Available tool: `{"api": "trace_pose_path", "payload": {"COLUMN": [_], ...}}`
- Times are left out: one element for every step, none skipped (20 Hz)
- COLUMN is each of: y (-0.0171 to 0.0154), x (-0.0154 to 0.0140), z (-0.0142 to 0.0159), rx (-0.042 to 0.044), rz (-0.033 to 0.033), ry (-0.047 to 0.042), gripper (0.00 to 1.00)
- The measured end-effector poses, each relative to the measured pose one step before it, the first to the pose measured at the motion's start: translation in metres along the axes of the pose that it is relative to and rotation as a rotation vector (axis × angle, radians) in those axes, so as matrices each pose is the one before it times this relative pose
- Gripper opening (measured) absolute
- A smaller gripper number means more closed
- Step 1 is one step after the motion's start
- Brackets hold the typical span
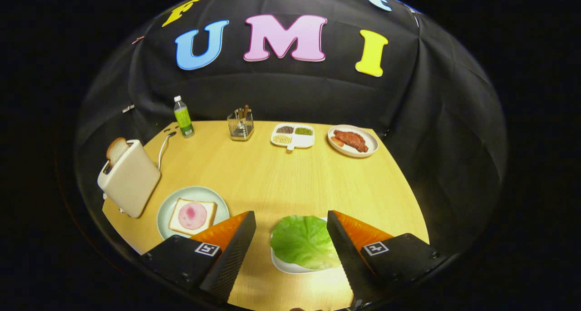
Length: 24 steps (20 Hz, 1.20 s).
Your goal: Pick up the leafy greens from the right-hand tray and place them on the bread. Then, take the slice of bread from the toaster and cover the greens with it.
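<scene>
Fingers (290,238) spread wide apart, gripping nothing, either side of the leafy greens (303,240) on their tray (283,265).

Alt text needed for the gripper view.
Open claw hovers over a lettuce leaf on a white tray, on a wooden table. Beyond: bread with ham on a plate, a toaster holding a slice.

The gripper (290,238) holds its jaws wide apart over the desk's (272,175) near edge, the lettuce leaf (303,240) on its white tray (283,265) lying between them, untouched.
</scene>
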<state>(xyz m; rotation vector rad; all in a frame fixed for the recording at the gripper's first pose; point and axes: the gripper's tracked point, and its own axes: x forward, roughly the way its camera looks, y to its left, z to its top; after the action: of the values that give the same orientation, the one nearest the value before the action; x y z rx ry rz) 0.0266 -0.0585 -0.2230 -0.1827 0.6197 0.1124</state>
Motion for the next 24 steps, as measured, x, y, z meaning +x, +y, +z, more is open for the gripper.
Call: {"api": "trace_pose_path", "payload": {"y": [-0.00337, -0.00436, -0.00403, -0.00276, -0.00317, -0.00080, -0.00134, -0.00249, -0.00214, 0.00038, -0.00050, 0.00013, -0.00041, -0.00143, -0.00052, 0.00224, -0.00093, -0.00151, -0.00051, 0.00092, -0.00235, -0.00219, -0.00039, -0.00198], "x": [0.00916, 0.00963, 0.01002, 0.00739, 0.00691, 0.00681, 0.00666, 0.00764, 0.00593, 0.00377, 0.00465, 0.00249, 0.00309, 0.00271, 0.00285, -0.00049, 0.00330, -0.00114, 0.00095, -0.00009, 0.00085, -0.00027, 0.00102, 0.00124], "z": [-0.00952, -0.00902, -0.01153, -0.00754, -0.00830, -0.00804, -0.00645, -0.00516, -0.00455, -0.00510, -0.00548, -0.00433, -0.00482, -0.00399, -0.00264, 0.00122, 0.00230, 0.00145, 0.00132, 0.00043, 0.00031, 0.00162, -0.00030, 0.00119], "rx": [-0.00351, -0.00274, -0.00410, -0.00525, -0.00795, -0.00872, -0.00913, -0.00816, -0.00540, 0.00064, 0.00308, 0.00170, -0.00125, -0.00170, -0.00081, 0.00927, 0.00638, 0.00085, -0.00393, 0.00011, -0.00182, 0.00652, 0.00629, -0.00014], "rz": [0.00552, 0.00521, 0.00657, 0.00416, 0.00242, 0.00454, 0.00600, 0.00481, 0.00175, 0.00429, 0.00623, 0.00897, 0.00498, 0.00164, 0.00467, 0.01158, -0.00049, 0.00130, 0.00173, 0.00058, -0.00407, -0.00085, 0.00237, -0.00156], "ry": [0.03201, 0.03122, 0.03095, 0.02285, 0.02807, 0.02257, 0.01919, 0.01573, 0.01470, 0.01585, 0.01614, 0.01600, 0.01590, 0.01143, 0.00917, -0.00635, -0.00891, -0.00320, -0.00340, -0.00087, -0.00055, -0.00431, 0.00649, -0.00577], "gripper": [0.98, 0.98, 0.98, 0.98, 0.98, 0.98, 0.99, 0.98, 0.98, 0.98, 0.98, 0.98, 0.98, 0.98, 0.96, 0.95, 0.96, 0.95, 0.95, 0.93, 0.90, 0.86, 0.71, 0.70]}}
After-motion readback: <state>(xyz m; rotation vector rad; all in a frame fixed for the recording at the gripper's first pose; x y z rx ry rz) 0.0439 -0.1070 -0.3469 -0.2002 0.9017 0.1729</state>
